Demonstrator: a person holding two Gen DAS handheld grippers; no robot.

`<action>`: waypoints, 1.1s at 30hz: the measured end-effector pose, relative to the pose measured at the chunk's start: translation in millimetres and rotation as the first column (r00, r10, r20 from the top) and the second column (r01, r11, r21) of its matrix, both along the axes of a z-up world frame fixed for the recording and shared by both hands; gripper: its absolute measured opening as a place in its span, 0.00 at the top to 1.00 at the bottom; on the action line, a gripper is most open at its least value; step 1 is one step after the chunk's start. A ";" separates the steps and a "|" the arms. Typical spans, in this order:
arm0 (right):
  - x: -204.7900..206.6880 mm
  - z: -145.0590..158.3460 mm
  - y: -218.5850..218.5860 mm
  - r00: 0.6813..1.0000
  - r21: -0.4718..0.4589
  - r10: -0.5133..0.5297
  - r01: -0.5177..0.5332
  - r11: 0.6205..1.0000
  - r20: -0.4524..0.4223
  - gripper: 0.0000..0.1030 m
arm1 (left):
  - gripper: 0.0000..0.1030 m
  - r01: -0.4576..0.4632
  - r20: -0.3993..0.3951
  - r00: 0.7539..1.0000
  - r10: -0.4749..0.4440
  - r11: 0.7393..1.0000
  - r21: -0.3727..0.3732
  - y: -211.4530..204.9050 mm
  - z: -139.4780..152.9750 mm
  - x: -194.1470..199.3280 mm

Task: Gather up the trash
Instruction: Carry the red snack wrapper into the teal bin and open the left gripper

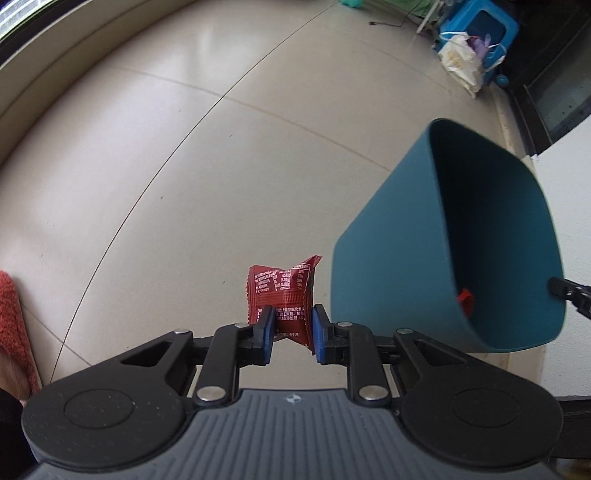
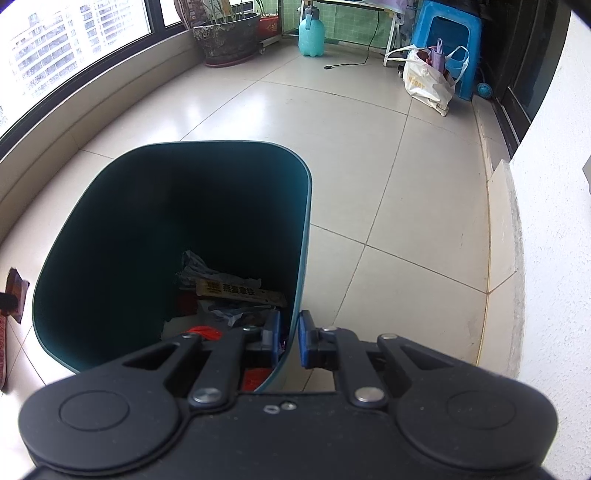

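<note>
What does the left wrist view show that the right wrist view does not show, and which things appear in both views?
Only the left wrist view shows the left hand-held gripper shut on a red snack wrapper, held above the floor.

Only the right wrist view shows the right hand-held gripper clamped on the bin's rim, the trash at the bottom, and a plant pot.

Both views show the teal bin, the blue stool and the white bag.
</note>
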State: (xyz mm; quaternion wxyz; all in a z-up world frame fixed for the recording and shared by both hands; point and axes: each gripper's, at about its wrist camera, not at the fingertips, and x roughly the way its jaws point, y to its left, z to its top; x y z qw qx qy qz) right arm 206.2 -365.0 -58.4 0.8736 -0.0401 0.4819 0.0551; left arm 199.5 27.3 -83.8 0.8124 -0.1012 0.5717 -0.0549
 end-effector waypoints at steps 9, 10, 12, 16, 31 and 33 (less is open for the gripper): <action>1.3 0.3 -1.8 1.000 0.011 -0.003 0.003 1.000 0.000 0.90 | 0.80 0.218 0.119 0.968 -0.219 0.976 0.023 -96.0 50.9 18.0; 1.3 0.2 -2.3 1.000 0.013 -0.004 0.004 1.000 0.000 0.90 | 0.80 0.230 0.112 0.966 -0.233 0.973 0.036 -105.2 47.2 20.3; 1.8 0.3 -2.9 1.000 0.017 -0.005 0.005 1.000 -0.002 0.90 | 0.80 0.255 0.095 0.961 -0.260 0.965 0.058 -126.5 39.9 28.0; 2.2 -0.4 -4.1 1.000 0.029 -0.005 0.005 1.000 -0.001 0.90 | 0.80 0.292 0.058 0.953 -0.296 0.954 0.074 -159.9 23.6 41.6; -0.1 -0.6 -10.8 1.000 0.052 0.005 -0.005 0.999 -0.001 0.88 | 0.80 0.341 -0.029 0.940 -0.340 0.933 0.112 -207.5 -30.2 65.6; -1.3 0.5 -10.5 1.000 0.052 0.008 -0.008 0.999 0.001 0.86 | 0.80 0.341 -0.020 0.940 -0.342 0.932 0.120 -206.0 -29.0 62.3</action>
